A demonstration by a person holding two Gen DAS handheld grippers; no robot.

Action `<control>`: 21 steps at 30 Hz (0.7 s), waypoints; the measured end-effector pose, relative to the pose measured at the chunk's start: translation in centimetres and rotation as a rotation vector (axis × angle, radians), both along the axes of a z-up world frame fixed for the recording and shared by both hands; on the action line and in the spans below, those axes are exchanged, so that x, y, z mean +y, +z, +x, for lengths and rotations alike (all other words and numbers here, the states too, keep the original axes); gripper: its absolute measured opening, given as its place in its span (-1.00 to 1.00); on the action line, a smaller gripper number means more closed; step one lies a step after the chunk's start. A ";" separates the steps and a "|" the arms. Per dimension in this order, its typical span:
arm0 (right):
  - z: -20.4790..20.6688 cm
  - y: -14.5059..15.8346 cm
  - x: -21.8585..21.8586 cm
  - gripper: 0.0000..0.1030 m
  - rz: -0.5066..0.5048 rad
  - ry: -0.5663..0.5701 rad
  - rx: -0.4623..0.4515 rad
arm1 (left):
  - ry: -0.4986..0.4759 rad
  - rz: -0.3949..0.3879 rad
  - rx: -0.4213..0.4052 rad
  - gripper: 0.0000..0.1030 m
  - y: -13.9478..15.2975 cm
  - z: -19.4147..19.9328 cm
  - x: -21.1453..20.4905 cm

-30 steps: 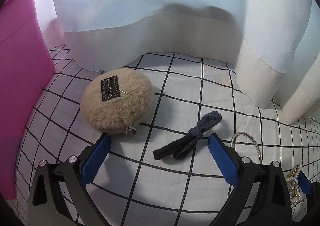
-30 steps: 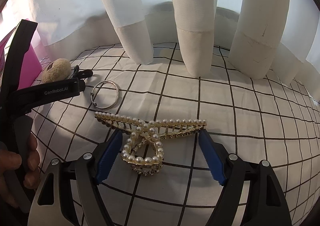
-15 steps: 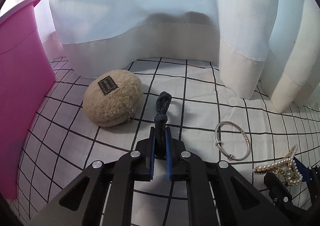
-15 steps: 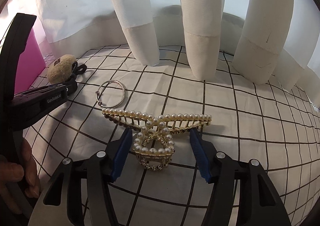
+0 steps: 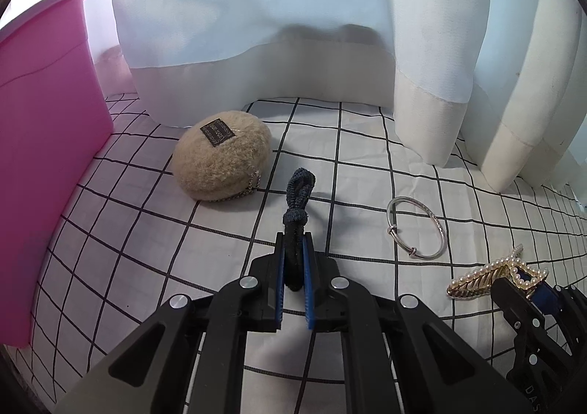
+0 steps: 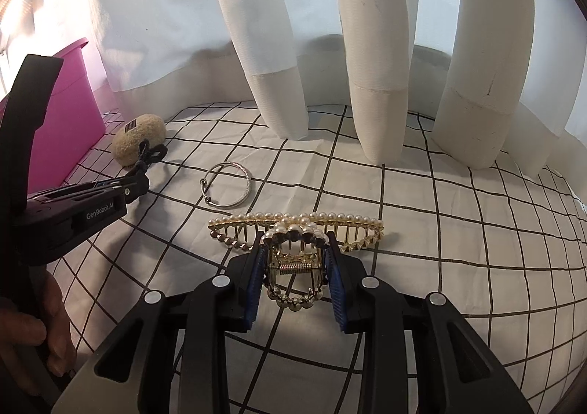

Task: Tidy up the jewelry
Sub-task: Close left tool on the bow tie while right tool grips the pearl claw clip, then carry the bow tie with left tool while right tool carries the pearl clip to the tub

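Pink plastic bin [image 5: 47,142] fills the left edge of my left wrist view, standing on the white black-grid cloth [image 5: 146,230]. Just right of it, centre-left of frame, a tan fuzzy pouch [image 5: 222,166] with a black label lies on the cloth, bead chain hanging at its lower right. Centre frame: my left tongs [image 5: 293,263] are pinched narrow on the near end of a dark blue knotted hair tie [image 5: 298,208]; its looped far end sticks forward past the tips, close beside the pouch, contact unclear. Right of centre, a silver bangle [image 5: 416,225] lies flat on the cloth, apart from everything. Lower right corner shows the pearl-and-gold hair claw [image 5: 488,276] with my other tool's blue pad against it. White curtain [image 5: 256,29] folds hang across the top.

Right wrist view, left to right: my left hand [image 6: 33,333] on the black tool handle at the lower left edge, bin [image 6: 69,113] behind it at upper left, pouch [image 6: 137,139] and hair tie [image 6: 148,155] beside it, bangle [image 6: 227,190] left of centre. Bottom centre, my right tongs [image 6: 296,263] are closed to a medium gap, holding the hair claw [image 6: 297,234] by its spring handle end, pads pressed on both sides. Claw's toothed pearl bar runs crosswise past the tips; whether it rests on the cloth I cannot tell. Curtain folds [image 6: 374,47] fill the top right.
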State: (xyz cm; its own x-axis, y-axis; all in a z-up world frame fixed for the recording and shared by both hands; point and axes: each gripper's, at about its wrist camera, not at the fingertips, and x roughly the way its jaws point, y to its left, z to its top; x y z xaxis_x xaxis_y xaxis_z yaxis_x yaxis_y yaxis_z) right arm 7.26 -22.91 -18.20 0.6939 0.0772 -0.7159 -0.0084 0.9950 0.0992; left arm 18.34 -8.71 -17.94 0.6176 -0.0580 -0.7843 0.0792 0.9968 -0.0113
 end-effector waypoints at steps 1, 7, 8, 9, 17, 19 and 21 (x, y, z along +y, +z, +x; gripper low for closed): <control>-0.1 0.1 -0.1 -0.41 0.003 0.000 -0.007 | 0.002 -0.003 0.000 -0.83 0.1 -0.2 0.0; -1.0 1.2 -0.6 -0.41 0.002 0.005 -0.040 | 0.011 -0.005 -0.009 -0.83 0.8 -1.2 0.2; -1.1 1.4 -0.6 -0.41 -0.001 0.007 -0.042 | 0.012 -0.003 -0.009 -0.83 0.7 -0.9 0.1; -1.1 1.5 -0.7 -0.41 -0.002 0.009 -0.044 | 0.014 -0.001 -0.011 -0.83 0.8 -1.0 0.1; -1.6 3.7 -1.2 -0.41 -0.004 0.052 -0.058 | 0.041 0.006 -0.024 -0.83 2.9 -2.2 0.0; -1.6 4.5 -1.2 -0.41 0.000 0.072 -0.065 | 0.054 0.009 -0.034 -0.83 3.8 -2.5 0.0; -1.6 5.6 -1.1 -0.41 -0.005 0.093 -0.075 | 0.069 0.013 -0.047 -0.83 5.1 -3.0 0.0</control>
State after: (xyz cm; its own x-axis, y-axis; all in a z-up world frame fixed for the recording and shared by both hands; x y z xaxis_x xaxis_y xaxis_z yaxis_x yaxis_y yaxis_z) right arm 5.62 -24.01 -12.64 0.7355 0.1401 -0.6629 -0.1080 0.9901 0.0894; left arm 15.38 -8.68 -12.88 0.6560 -0.0035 -0.7547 0.0102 0.9999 0.0042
